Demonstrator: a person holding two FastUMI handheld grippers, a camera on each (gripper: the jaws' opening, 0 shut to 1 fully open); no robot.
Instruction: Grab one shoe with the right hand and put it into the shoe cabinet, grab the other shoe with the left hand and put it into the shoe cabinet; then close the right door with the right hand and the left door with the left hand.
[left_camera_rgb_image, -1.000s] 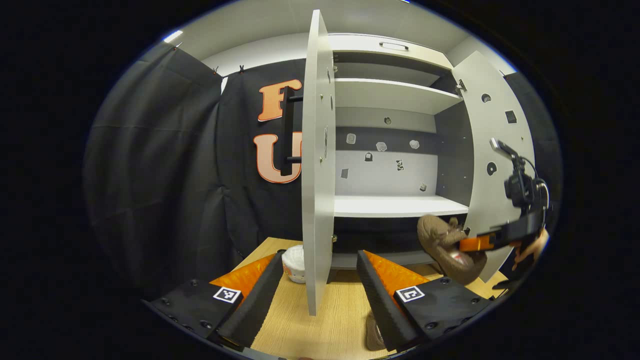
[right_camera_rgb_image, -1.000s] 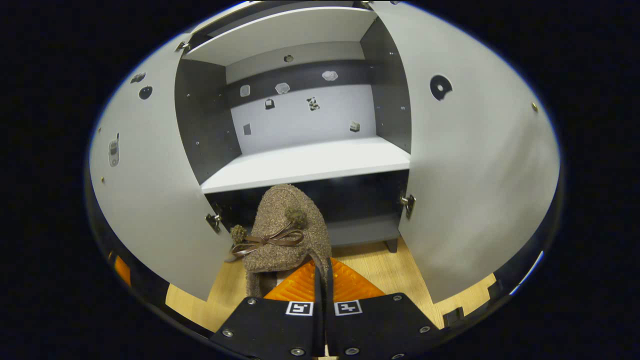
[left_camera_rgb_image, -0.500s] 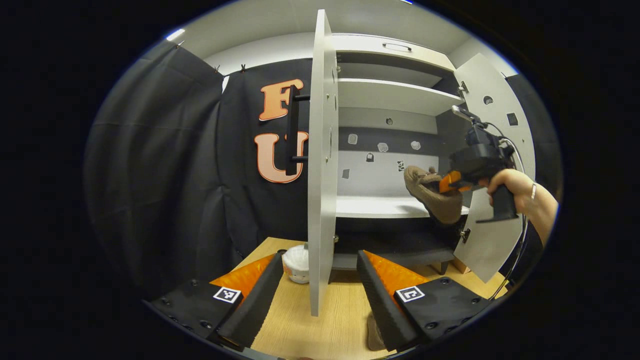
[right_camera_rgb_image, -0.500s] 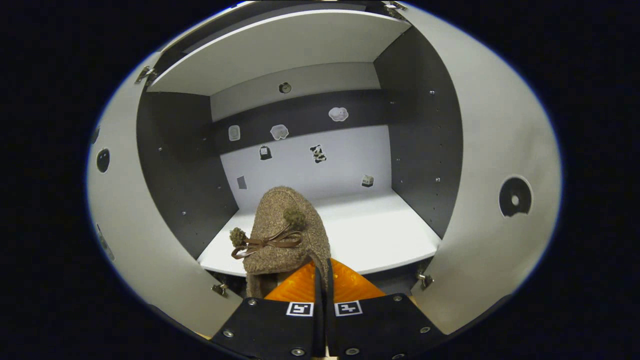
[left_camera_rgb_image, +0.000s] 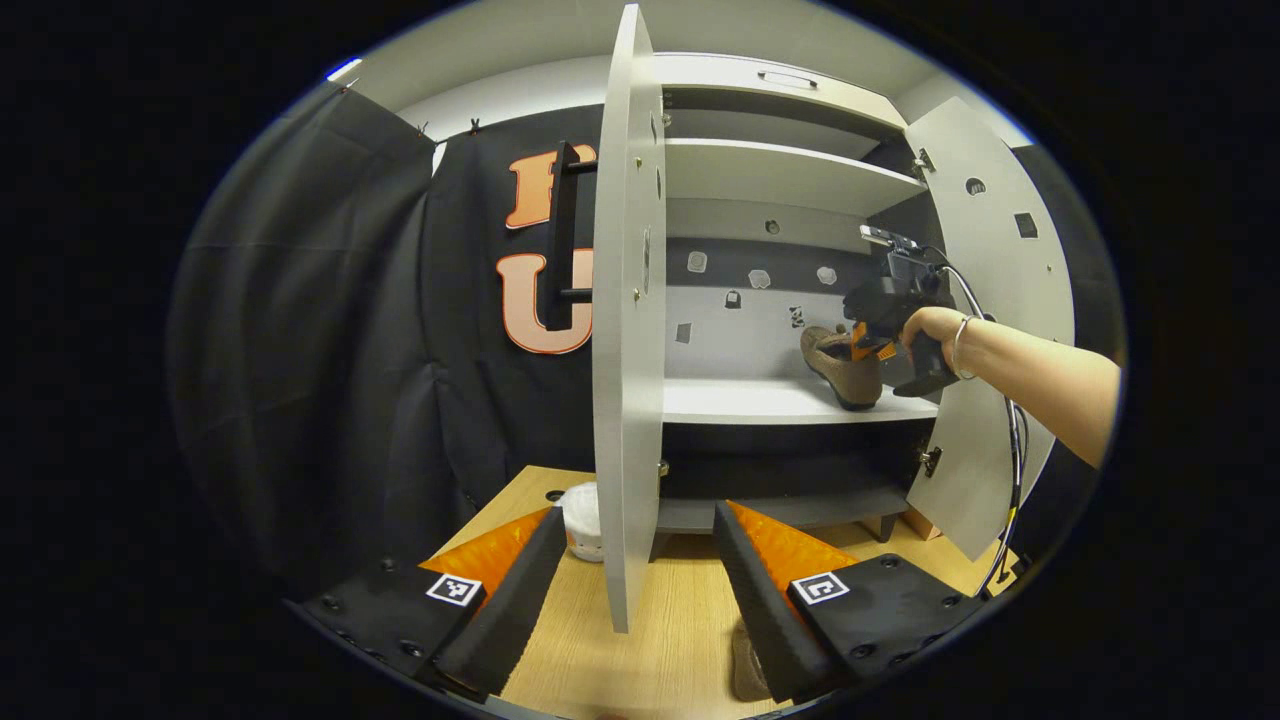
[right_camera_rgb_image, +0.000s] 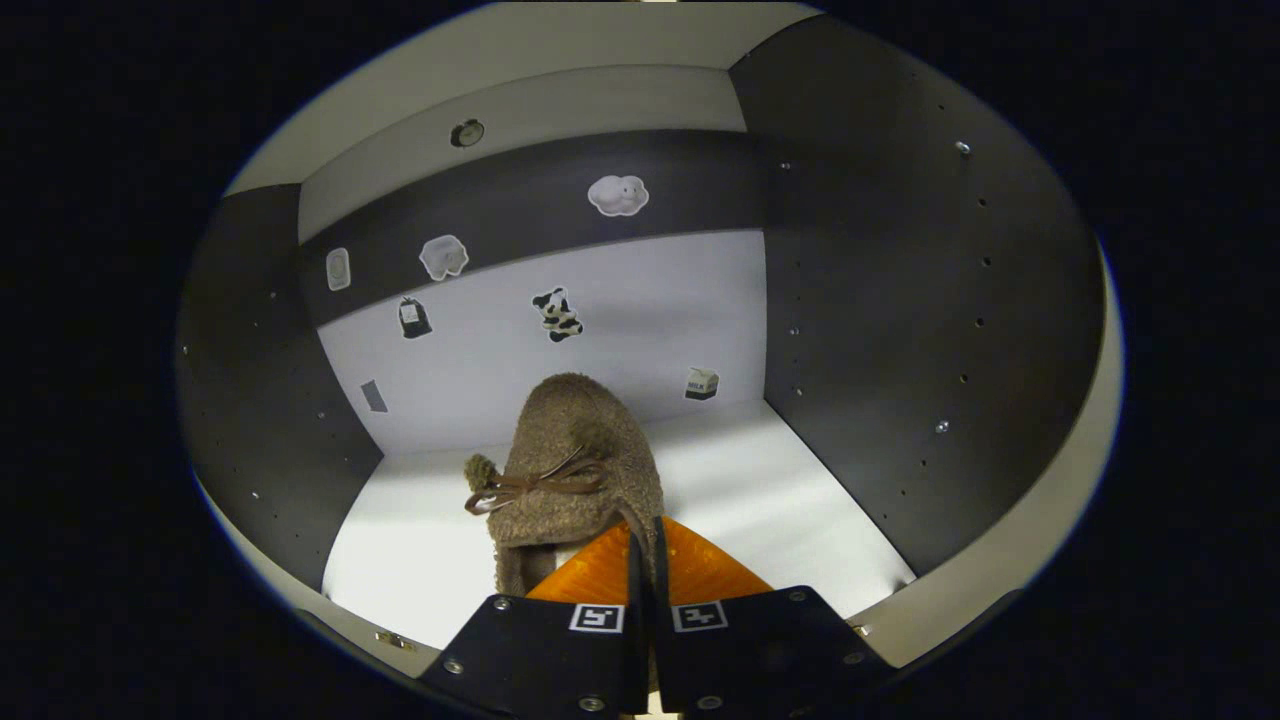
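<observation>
A brown fuzzy shoe with a bow is inside the cabinet, over its white middle shelf. My right gripper is shut on the shoe's heel rim. In the left gripper view, the right gripper and its hand reach into the cabinet, and the shoe seems to touch the shelf. My left gripper is open and low over the wooden floor, straddling the edge of the open left door. The other brown shoe lies partly hidden behind its right finger.
The right door stands open beside the reaching arm. A small white bowl sits on the wooden floor by the left door's foot. A black handle is on the left door's outer face. Stickers dot the cabinet's back wall.
The right gripper has lifted the shoe from near the floor and carried it deep into the cabinet, onto the middle shelf. The left gripper has barely moved.
</observation>
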